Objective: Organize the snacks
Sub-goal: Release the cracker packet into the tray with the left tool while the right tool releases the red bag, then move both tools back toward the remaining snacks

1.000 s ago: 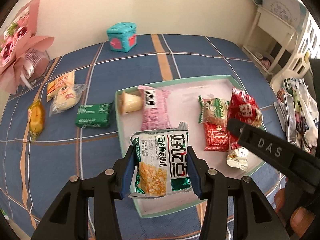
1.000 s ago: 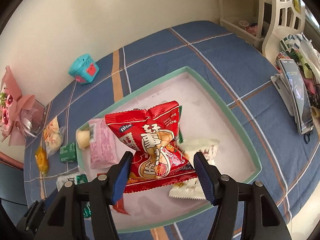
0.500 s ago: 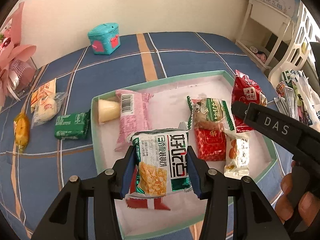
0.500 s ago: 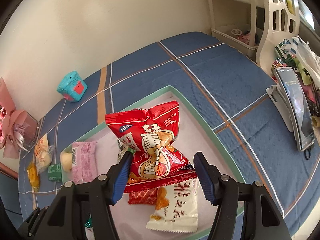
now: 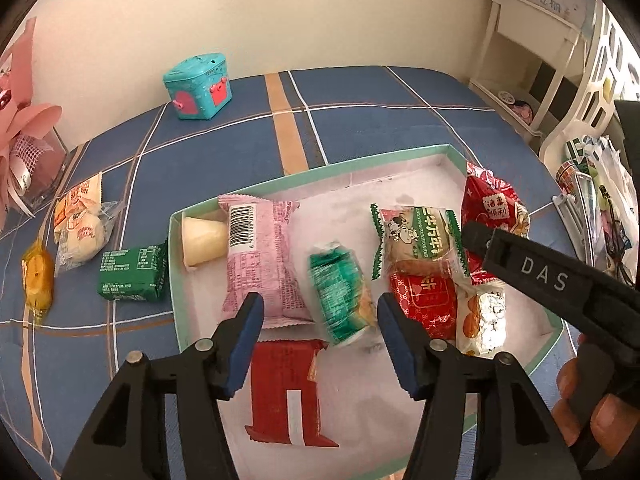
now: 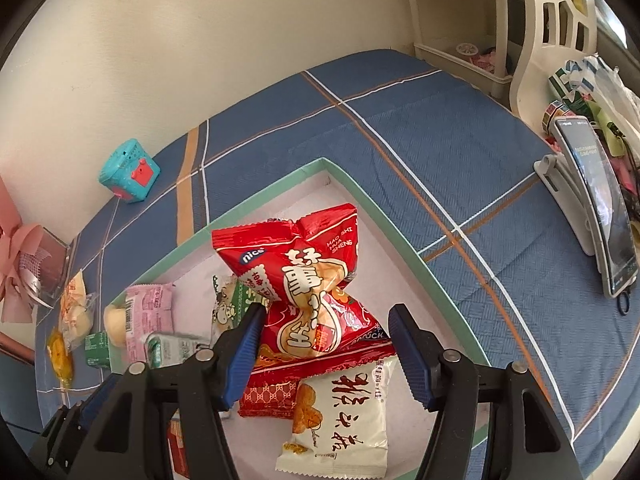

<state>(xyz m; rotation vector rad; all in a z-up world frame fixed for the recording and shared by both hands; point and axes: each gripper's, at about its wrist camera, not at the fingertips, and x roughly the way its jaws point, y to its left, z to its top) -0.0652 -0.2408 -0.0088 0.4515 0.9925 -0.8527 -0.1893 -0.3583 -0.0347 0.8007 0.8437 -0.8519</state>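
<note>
A plain cream wall [image 5: 248, 12] rises behind a surface spread with a blue plaid cloth [image 6: 420, 120] crossed by white and orange lines. At right stands a white shelf unit [image 5: 532, 60] with cut-out side panels; soft daylight falls evenly, and a phone on a stand [image 6: 600, 208] leans nearby.

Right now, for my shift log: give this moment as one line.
left tongs: opening, green packet loose between them | right tongs: shut on red packet | both over tray
</note>
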